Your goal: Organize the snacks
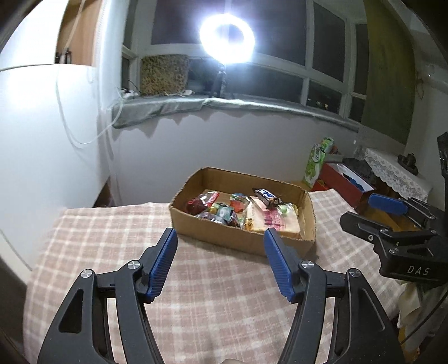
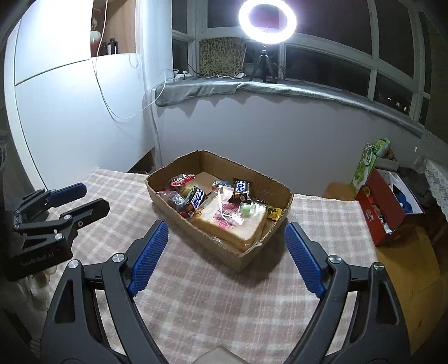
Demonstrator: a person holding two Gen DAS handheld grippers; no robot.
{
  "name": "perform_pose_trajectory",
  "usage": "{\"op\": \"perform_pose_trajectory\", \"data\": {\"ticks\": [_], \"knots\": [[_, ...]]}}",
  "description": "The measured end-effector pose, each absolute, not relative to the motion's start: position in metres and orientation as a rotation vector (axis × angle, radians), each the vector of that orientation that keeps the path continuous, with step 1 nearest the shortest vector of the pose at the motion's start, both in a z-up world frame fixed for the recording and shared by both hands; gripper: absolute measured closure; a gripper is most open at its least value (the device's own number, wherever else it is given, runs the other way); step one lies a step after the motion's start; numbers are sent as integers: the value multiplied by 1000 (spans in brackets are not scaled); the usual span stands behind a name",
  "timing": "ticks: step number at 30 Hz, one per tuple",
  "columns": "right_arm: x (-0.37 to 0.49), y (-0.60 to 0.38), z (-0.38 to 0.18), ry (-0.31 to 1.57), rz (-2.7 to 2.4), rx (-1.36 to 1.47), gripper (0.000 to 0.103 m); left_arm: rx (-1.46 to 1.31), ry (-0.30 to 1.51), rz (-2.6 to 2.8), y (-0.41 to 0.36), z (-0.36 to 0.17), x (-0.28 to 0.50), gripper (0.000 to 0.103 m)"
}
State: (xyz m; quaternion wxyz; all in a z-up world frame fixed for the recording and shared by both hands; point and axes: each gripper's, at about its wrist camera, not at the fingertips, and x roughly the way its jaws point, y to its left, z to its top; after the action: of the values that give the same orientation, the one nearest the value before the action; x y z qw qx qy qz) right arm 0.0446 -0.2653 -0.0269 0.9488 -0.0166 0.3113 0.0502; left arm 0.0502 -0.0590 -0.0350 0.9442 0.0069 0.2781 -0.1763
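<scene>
A shallow cardboard box (image 1: 306, 208) (image 2: 282, 208) stands on the checked tablecloth (image 1: 112, 238) (image 2: 224, 294). Inside lie a bag of sliced bread (image 1: 273, 219) (image 2: 232, 221), dark chocolate bars (image 1: 267, 196) (image 2: 240, 190) and several small bright wrapped sweets (image 1: 221, 210) (image 2: 179, 196). My left gripper (image 1: 219, 238) hovers open just short of the box's near wall, with nothing between its blue pads. My right gripper (image 2: 226, 232) is open too, wider, near the box's front corner, and holds nothing. Each gripper shows at the side of the other's view: the right gripper (image 1: 364, 211), the left gripper (image 2: 91, 197).
A red box (image 1: 344, 179) (image 2: 389, 207) and a green carton (image 1: 316, 165) (image 2: 366, 165) sit to the right, past the table's edge. A ring light (image 1: 226, 37) (image 2: 267, 21) glares from the windowsill behind. White cupboards (image 1: 42, 126) line the left side.
</scene>
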Motion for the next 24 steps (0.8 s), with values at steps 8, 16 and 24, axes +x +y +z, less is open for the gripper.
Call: {"op": "perform_pose_trajectory", "data": {"ticks": [8,16,24], "knots": [[21,-258,-29,604,70,-37,6,-37,577,-327,-46,-44,30,39],[16,-257,-37,608,57,-29,0,-31,604,-304,-44,-54,28,39],[20,-255,-45,630,57,-27,0,-19,605,-300,-48,-54,27,30]]}}
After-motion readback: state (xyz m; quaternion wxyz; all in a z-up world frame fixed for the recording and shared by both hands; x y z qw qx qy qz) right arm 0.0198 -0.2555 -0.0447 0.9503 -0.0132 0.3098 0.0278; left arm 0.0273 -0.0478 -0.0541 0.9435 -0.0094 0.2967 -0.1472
